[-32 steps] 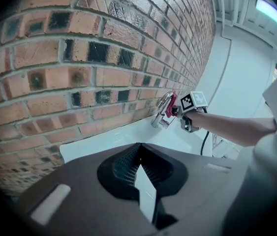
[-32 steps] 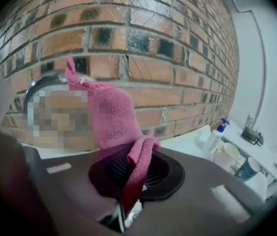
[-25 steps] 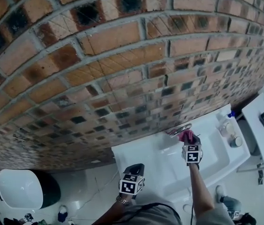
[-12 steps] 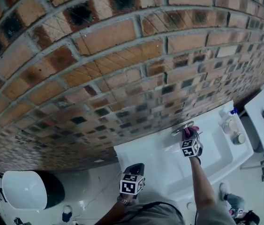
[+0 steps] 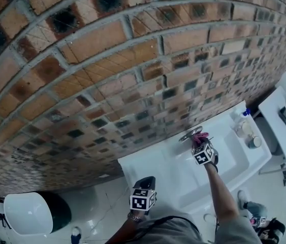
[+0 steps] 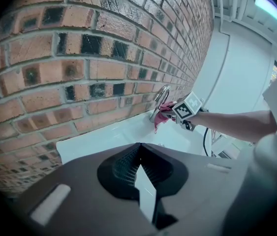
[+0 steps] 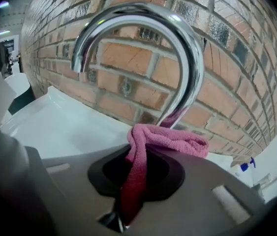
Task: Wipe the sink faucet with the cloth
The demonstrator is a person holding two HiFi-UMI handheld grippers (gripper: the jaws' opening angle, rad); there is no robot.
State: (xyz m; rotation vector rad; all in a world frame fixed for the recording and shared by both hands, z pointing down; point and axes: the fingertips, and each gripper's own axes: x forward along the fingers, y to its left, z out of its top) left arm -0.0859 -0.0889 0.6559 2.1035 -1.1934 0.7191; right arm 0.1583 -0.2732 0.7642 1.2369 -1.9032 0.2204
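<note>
Nearest the person, the left gripper (image 5: 144, 183) hangs low before the front edge of the white sink (image 5: 169, 174). In the left gripper view its jaws meet at the tips with nothing between them, and only a thin sliver of the basin shows through.

Farther out, the right gripper (image 5: 204, 147) reaches across the basin on an extended arm. Its jaws are closed on a pink cloth (image 7: 139, 167). A twisted strand of the cloth runs down between them, and a bunched fold spills over their far end.

That fold lies against the lower stem of the chrome faucet (image 7: 180, 48), whose arched spout curves over it toward the basin. The metal reflects a pink tint where the two meet.

At the sink's right end stand small bottles (image 5: 243, 128). The brick wall (image 5: 132, 65) rises directly behind the faucet.
</note>
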